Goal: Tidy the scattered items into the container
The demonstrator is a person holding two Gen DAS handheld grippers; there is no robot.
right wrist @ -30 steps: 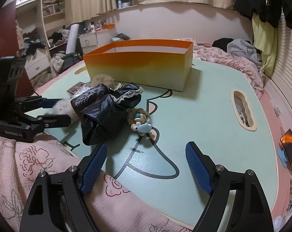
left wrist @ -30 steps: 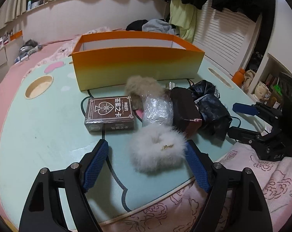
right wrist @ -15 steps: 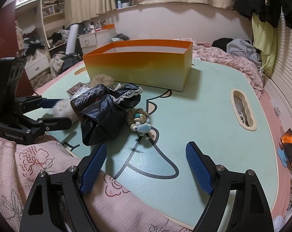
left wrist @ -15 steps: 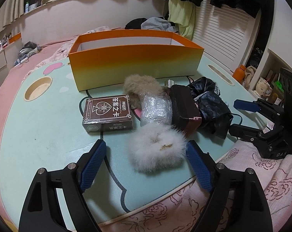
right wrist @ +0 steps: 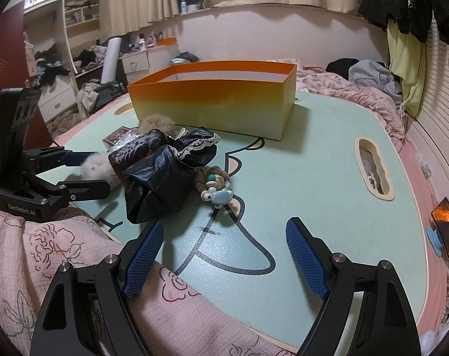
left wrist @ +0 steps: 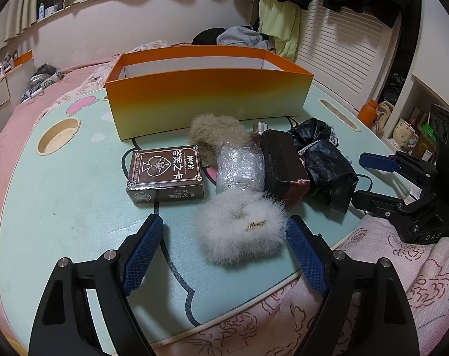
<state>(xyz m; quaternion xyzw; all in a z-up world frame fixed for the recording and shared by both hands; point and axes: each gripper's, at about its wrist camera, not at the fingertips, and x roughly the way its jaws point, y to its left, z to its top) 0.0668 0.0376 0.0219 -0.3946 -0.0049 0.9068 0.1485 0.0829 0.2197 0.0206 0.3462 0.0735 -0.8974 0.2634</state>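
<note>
An orange box [left wrist: 206,95] stands open at the back of the table; it also shows in the right wrist view [right wrist: 212,101]. In front of it lie a brown card box [left wrist: 166,173], a tan fur scrunchie [left wrist: 217,130], a bubble-wrapped bundle [left wrist: 239,167], a dark case [left wrist: 281,167], a black scrunchie [left wrist: 322,160] and a white fur scrunchie [left wrist: 242,231]. My left gripper [left wrist: 224,250] is open, its fingers either side of the white scrunchie. My right gripper [right wrist: 224,255] is open and empty, near a bead bracelet [right wrist: 214,184] and the black scrunchie [right wrist: 162,172].
The pale green table [right wrist: 313,163] has a round cut-out [left wrist: 59,136] at the left and slot cut-outs [right wrist: 373,167] at the right. A pink quilt [right wrist: 61,252] lies along its front edge. Bedding and clothes lie behind the box.
My left gripper has moved slightly forward toward the white fur scrunchie. The right gripper has hardly moved.
</note>
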